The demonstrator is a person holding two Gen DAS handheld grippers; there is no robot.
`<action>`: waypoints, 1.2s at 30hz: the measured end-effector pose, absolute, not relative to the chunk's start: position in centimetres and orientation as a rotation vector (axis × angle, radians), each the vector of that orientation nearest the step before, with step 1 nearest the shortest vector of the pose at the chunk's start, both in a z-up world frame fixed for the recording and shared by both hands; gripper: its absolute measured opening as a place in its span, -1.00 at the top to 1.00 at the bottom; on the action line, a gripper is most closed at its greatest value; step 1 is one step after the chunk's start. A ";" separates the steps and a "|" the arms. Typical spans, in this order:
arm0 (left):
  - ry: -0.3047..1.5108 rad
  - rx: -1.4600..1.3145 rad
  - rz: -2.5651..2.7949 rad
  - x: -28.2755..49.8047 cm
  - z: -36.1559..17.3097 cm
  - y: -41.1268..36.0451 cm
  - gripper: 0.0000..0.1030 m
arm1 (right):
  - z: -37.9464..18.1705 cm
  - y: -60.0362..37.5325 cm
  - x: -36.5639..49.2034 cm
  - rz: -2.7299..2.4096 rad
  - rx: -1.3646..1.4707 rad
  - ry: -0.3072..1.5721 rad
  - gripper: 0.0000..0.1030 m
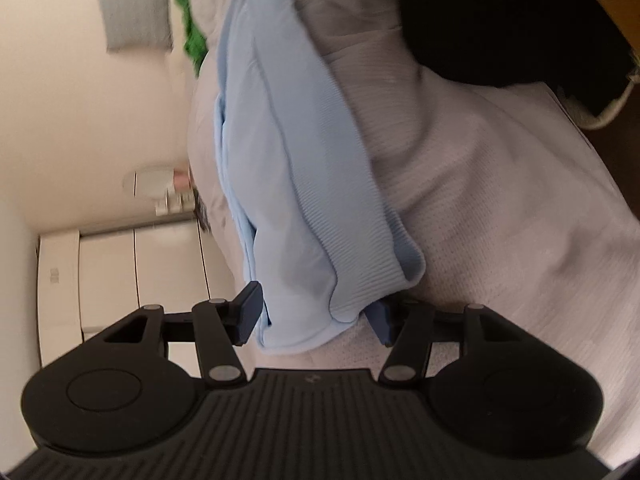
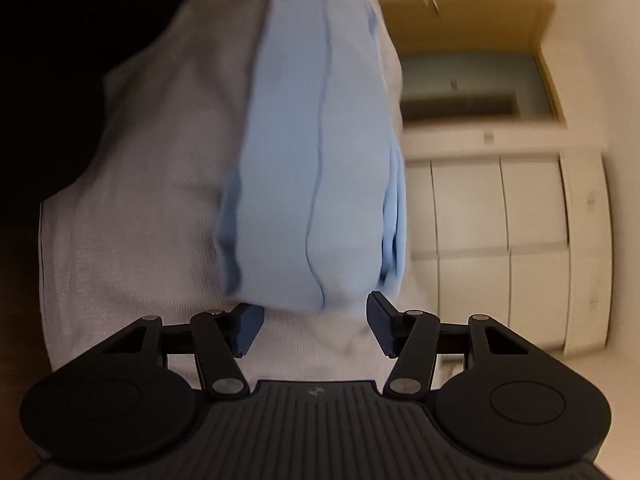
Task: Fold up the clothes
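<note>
A folded light blue garment [image 1: 288, 168] lies in a long roll on a pale ribbed bedspread [image 1: 500, 208]. My left gripper [image 1: 314, 316] is open, and the garment's near end with its ribbed hem sits between the two fingers. In the right wrist view the same blue garment [image 2: 320, 152] stretches away from me over the bedspread [image 2: 152, 208]. My right gripper [image 2: 314, 322] is open too, its fingertips [image 2: 378, 316] flanking the garment's other end. Both views are motion-blurred, so I cannot tell whether the pads touch the cloth.
A black garment [image 1: 480, 20] and a green cloth [image 1: 188, 4] lie at the far end of the bed. A grey cushion [image 1: 134, 8] shows beyond. White cabinet doors [image 2: 500, 240] stand beside the bed, also seen as white cabinets [image 1: 120, 272]. A dark mass [image 2: 60, 40] fills the upper left.
</note>
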State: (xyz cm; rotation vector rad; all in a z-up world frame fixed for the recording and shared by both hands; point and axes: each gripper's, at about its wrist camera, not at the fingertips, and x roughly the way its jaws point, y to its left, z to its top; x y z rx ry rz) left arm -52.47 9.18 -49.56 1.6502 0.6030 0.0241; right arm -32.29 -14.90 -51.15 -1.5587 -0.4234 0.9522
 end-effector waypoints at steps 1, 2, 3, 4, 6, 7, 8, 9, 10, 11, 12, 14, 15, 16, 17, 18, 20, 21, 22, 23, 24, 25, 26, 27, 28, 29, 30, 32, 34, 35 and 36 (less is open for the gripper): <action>0.599 1.665 0.009 -52.5 -49.8 9.3 0.10 | -51.5 -14.8 -32.2 0.962 -1.576 -0.444 0.00; 0.599 1.672 -0.005 -52.5 -49.8 9.4 0.16 | -51.6 -14.6 -32.2 0.973 -1.594 -0.444 0.20; 0.611 1.663 -0.017 -52.5 -49.6 9.3 0.38 | -51.7 -14.4 -32.1 0.984 -1.612 -0.444 0.43; 0.629 1.645 -0.028 -52.5 -49.3 9.1 0.66 | -51.8 -14.2 -32.0 0.995 -1.628 -0.441 0.45; 0.647 1.598 -0.031 -52.4 -48.2 8.9 0.73 | -50.6 -13.6 -31.7 1.031 -1.600 -0.374 0.65; 0.652 1.552 -0.025 -52.3 -47.2 8.7 0.75 | -49.5 -13.2 -31.2 1.045 -1.565 -0.316 0.72; 0.656 1.494 -0.014 -52.0 -45.9 8.6 0.75 | -48.0 -12.7 -31.0 1.063 -1.518 -0.254 0.75; 0.659 1.406 0.007 -51.5 -44.3 8.7 0.76 | -46.6 -12.3 -30.8 1.081 -1.469 -0.194 0.77; 0.660 1.305 0.032 -50.9 -42.4 9.0 0.76 | -45.1 -12.0 -30.5 1.096 -1.411 -0.139 0.77; 0.663 1.197 0.055 -50.3 -40.4 9.4 0.76 | -43.4 -11.6 -30.0 1.115 -1.349 -0.082 0.77; 0.674 1.088 0.081 -49.5 -39.1 10.4 0.76 | -41.8 -11.2 -29.5 1.132 -1.284 -0.025 0.77; 0.705 0.891 0.141 -47.5 -38.4 13.8 0.76 | -38.1 -10.4 -27.7 1.153 -1.116 0.072 0.78; 0.717 0.792 0.171 -46.5 -38.0 15.4 0.76 | -36.3 -10.0 -26.7 1.162 -1.029 0.120 0.78; 0.729 0.693 0.200 -45.4 -37.7 17.1 0.76 | -34.5 -9.5 -25.6 1.169 -0.942 0.167 0.78; 0.739 0.594 0.228 -44.4 -37.4 18.8 0.76 | -33.3 -8.8 -24.0 1.170 -0.863 0.207 0.78; 0.748 0.494 0.255 -43.4 -37.0 20.4 0.77 | -32.1 -8.1 -22.4 1.169 -0.783 0.246 0.78; 0.762 0.294 0.308 -41.3 -36.4 23.8 0.77 | -30.3 -6.7 -18.7 1.161 -0.636 0.325 0.78; 0.766 0.193 0.334 -40.3 -36.0 25.4 0.76 | -30.4 -6.1 -16.6 1.154 -0.573 0.384 0.78; 0.770 0.093 0.359 -39.3 -35.7 27.1 0.71 | -30.5 -5.5 -14.6 1.145 -0.510 0.443 0.78; 0.772 -0.008 0.384 -38.3 -35.4 28.8 0.71 | -30.6 -4.8 -12.5 1.135 -0.446 0.500 0.77; 0.773 -0.109 0.407 -37.3 -35.0 30.4 0.73 | -30.9 -4.1 -10.4 1.121 -0.383 0.557 0.73; 0.772 -0.210 0.431 -36.2 -34.7 32.1 0.72 | -32.0 -3.0 -8.4 1.084 -0.335 0.612 0.72; 0.770 -0.311 0.453 -35.2 -34.3 33.8 0.69 | -33.2 -1.9 -6.8 1.055 -0.305 0.682 0.70; 0.763 -0.400 0.461 -34.7 -34.3 35.1 0.67 | -34.7 -0.9 -5.4 1.024 -0.288 0.766 0.70; 0.748 -0.470 0.447 -35.1 -34.8 35.7 0.61 | -36.0 0.0 -4.0 0.994 -0.268 0.845 0.69; 0.733 -0.539 0.433 -35.5 -35.3 36.4 0.57 | -36.9 0.1 -3.3 0.990 -0.230 0.878 0.69; 0.717 -0.608 0.418 -35.8 -35.7 37.1 0.48 | -37.6 0.2 -2.6 0.986 -0.189 0.908 0.68; 0.684 -0.746 0.388 -36.6 -36.6 38.5 0.23 | -38.0 -1.4 -1.9 0.982 -0.064 0.919 0.40; 0.660 -0.811 0.365 -36.4 -37.3 39.2 0.06 | -38.6 -3.6 -1.8 0.991 0.089 0.961 0.02; 0.650 -0.829 0.356 -36.1 -37.6 39.4 0.06 | -39.0 -4.2 -1.4 0.998 0.156 0.978 -0.01; 0.645 -0.840 0.349 -35.8 -37.8 39.6 0.06 | -38.8 -4.8 -0.7 0.999 0.206 0.992 -0.02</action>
